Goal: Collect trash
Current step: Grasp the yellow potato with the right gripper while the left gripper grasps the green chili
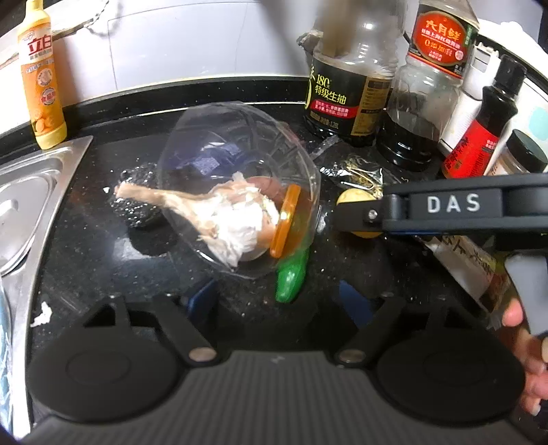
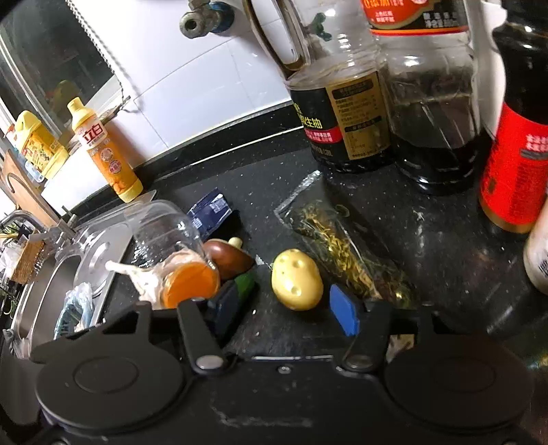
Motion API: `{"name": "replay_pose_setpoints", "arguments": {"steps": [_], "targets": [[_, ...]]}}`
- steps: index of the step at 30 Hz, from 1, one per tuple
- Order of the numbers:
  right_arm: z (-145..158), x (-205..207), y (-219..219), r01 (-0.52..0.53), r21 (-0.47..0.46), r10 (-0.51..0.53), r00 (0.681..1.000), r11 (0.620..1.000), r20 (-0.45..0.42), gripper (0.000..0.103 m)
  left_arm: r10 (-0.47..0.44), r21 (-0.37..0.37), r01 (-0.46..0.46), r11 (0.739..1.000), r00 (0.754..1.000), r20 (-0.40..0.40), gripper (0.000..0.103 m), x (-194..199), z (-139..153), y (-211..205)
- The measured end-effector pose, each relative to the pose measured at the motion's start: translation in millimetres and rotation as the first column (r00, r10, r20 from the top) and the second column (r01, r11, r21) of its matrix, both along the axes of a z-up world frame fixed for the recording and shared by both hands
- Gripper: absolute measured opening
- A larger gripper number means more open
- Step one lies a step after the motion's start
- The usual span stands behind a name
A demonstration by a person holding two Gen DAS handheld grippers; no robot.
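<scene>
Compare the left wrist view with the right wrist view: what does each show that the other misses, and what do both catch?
Left wrist only: the right gripper seen from the side, reaching in by the yellow potato-shaped toy, and a person's fingers at the right edge.

Right wrist only: a wall tap, a yellow jug behind the sink, and the toy unobstructed.

Both: the toppled clear bottle with its orange cap, the garlic bulb, the orange dish-soap bottle, the soy sauce bottles, the dried-herb packet and the sink rim.
</scene>
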State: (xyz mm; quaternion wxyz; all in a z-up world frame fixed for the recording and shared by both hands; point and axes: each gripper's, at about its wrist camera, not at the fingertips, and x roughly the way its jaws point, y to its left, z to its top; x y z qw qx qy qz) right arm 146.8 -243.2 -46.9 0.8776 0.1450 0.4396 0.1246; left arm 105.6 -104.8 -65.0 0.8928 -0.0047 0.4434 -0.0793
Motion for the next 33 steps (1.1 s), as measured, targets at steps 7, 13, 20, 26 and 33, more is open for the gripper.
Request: {"name": "replay_pose_setpoints", "arguments": {"steps": [7,13,20,26,33], "targets": [[-7,13,-4,-0.005,0.017,0.005,1.000,1.000,-0.004,0.034,0.037,-0.002,-0.037,0.999,0.999,0.014,0.065,8,-1,-6],[-9,8,-3,-0.016,0.018,0.016,1.000,1.000,0.007,0.034,0.046,0.013,-0.046,0.999,0.998,0.033,0.039,13,-2,-12],[-9,-3,-3,-0.024,0.016,0.024,1.000,1.000,0.011,0.034,-0.016,0.007,0.015,1.000,0.999,0.033,0.018,4,-1,-16],[-7,-26,3,-0.046,-0.014,0.046,0.999,0.999,0.019,0.034,-0.033,0.005,0.033,0.999,0.999,0.020,0.018,-13,1,-4],[-5,-56,19,-0.098,-0.072,0.101,0.994,0.993,0.039,0.034,-0.021,0.016,0.021,1.000,1.000,0.012,0.018,-35,3,18]]}}
